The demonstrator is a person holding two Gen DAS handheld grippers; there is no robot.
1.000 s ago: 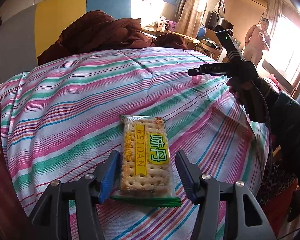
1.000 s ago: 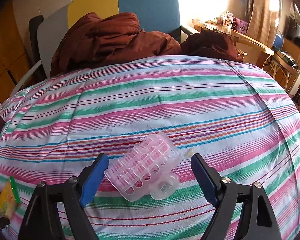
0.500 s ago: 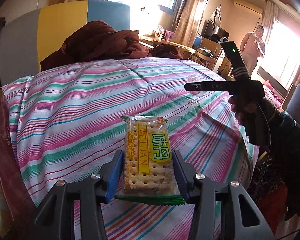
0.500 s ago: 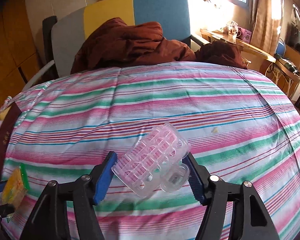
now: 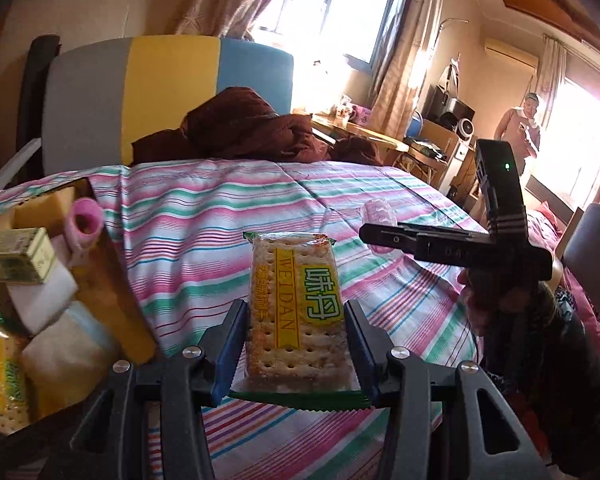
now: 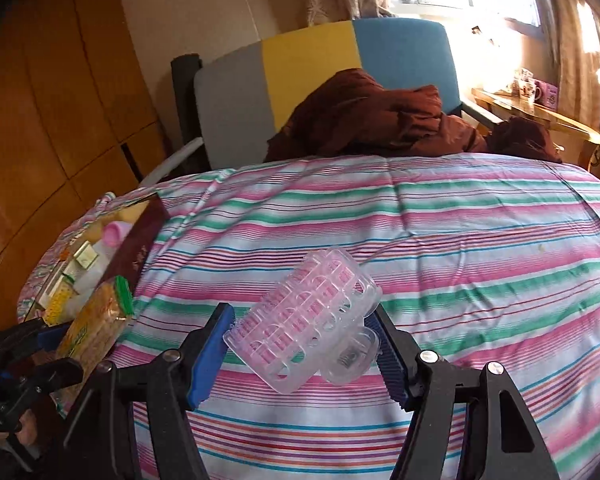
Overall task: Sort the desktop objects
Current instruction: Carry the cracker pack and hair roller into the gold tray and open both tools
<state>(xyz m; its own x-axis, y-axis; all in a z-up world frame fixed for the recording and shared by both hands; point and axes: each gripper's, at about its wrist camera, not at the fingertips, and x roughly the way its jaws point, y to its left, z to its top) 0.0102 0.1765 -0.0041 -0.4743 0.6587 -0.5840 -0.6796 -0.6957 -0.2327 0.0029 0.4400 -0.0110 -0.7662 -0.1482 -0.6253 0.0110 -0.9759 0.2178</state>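
In the left wrist view, the left gripper (image 5: 296,354) is clamped on a cracker packet (image 5: 296,312), its blue pads pressing the packet's two long sides near the green serrated bottom edge. The packet stands raised above the striped bedspread (image 5: 204,220), its yellow label facing the camera. To the left, an open box (image 5: 112,280) with a brown wall holds several items: a pink tube (image 5: 86,220), a small gold-green carton (image 5: 18,256), white blocks and another cracker packet at the lower edge. To the right, the right gripper (image 5: 384,236) shows side-on, held by a hand (image 5: 488,304) in a dark sleeve, with a pale pink piece just visible at its tip. A crumpled maroon blanket (image 5: 240,128) lies at the far end of the bed against a grey, yellow and blue headboard (image 5: 160,92), and a person (image 5: 520,128) stands by the bright window at far right. In the right wrist view, the right gripper (image 6: 304,354) grips a clear pink hair clip (image 6: 304,332), held tilted between its blue pads above the bedspread. At lower left the left gripper carries the cracker packet just beside the box, whose maroon lid edge leans towards the bed. The maroon blanket and headboard lie beyond.
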